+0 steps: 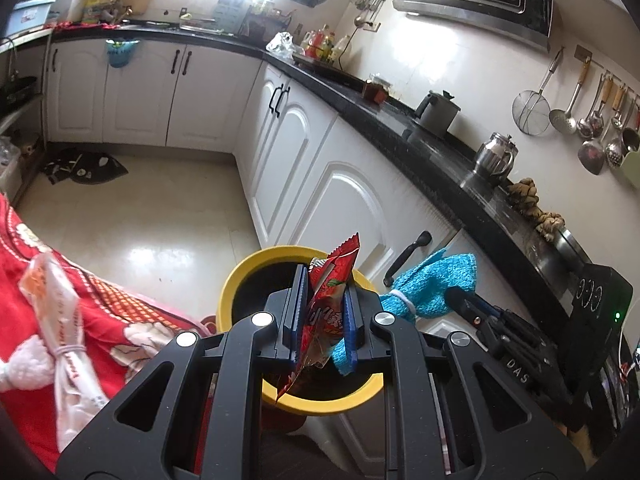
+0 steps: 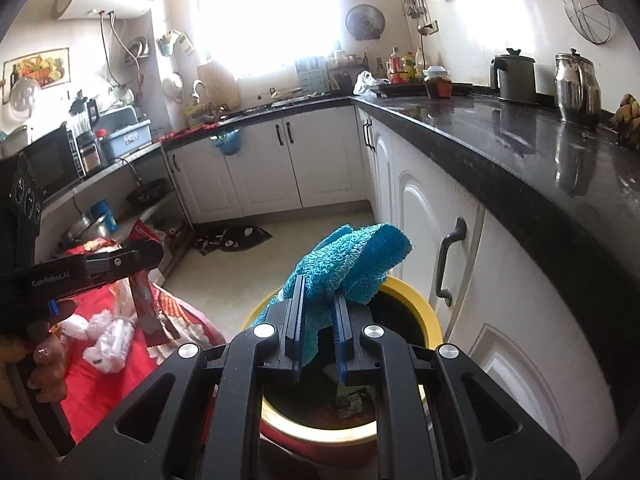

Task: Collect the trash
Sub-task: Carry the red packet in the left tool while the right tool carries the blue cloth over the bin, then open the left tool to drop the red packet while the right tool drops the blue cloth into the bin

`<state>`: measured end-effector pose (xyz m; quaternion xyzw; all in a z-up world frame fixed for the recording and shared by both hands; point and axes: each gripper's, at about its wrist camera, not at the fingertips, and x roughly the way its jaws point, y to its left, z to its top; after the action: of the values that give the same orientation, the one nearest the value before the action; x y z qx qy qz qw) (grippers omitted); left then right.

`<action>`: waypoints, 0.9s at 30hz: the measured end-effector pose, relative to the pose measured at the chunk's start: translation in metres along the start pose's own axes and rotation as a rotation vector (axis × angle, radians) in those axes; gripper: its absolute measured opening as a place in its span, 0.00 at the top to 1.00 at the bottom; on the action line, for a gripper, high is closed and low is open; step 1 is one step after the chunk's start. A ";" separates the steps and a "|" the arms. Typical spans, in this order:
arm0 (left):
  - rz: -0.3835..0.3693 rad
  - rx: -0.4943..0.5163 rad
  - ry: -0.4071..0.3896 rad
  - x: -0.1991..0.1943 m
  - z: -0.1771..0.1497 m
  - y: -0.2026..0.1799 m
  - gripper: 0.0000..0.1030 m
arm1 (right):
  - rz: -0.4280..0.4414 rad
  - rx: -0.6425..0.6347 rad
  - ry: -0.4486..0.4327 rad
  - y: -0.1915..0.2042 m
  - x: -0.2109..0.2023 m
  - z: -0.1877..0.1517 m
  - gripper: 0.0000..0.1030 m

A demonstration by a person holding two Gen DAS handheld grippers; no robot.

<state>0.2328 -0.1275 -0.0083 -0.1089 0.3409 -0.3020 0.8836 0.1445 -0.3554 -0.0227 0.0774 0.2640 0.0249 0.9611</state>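
2 grippers above 1 yellow-rimmed bin (image 1: pixel 240 280): left gripper (image 1: pixel 322 312) jaws clamped on 1 red wrapper (image 1: pixel 328 300), right gripper (image 2: pixel 318 332) jaws clamped on 1 blue cloth (image 2: pixel 352 264).

My black gripper frame covers the near side of the yellow bin (image 2: pixel 416 300). I can't tell what the small bits (image 2: pixel 350 404) inside it are.
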 end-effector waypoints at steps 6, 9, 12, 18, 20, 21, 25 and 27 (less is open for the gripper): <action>-0.004 -0.004 0.018 0.020 -0.004 0.000 0.89 | -0.013 0.002 0.033 -0.005 0.015 -0.010 0.88; -0.003 -0.012 0.025 0.030 -0.005 0.001 0.89 | -0.023 -0.005 0.050 -0.007 0.023 -0.017 0.88; 0.002 -0.013 0.035 0.041 -0.007 0.001 0.89 | -0.033 -0.008 0.075 -0.010 0.033 -0.024 0.88; 0.006 -0.019 0.059 0.061 -0.012 0.001 0.89 | -0.051 -0.002 0.118 -0.015 0.048 -0.037 0.88; 0.007 -0.023 0.067 0.066 -0.013 0.001 0.89 | -0.060 0.001 0.132 -0.017 0.052 -0.041 0.88; 0.008 -0.024 0.070 0.068 -0.013 0.001 0.89 | -0.060 0.003 0.138 -0.019 0.055 -0.043 0.85; 0.026 -0.031 0.074 0.074 -0.013 0.003 0.75 | -0.066 0.023 0.165 -0.021 0.060 -0.048 0.72; 0.042 -0.039 0.074 0.074 -0.013 0.007 0.62 | -0.068 0.023 0.168 -0.020 0.060 -0.048 0.61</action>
<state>0.2701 -0.1669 -0.0603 -0.1075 0.3813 -0.2804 0.8743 0.1713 -0.3633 -0.0969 0.0769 0.3463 -0.0042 0.9350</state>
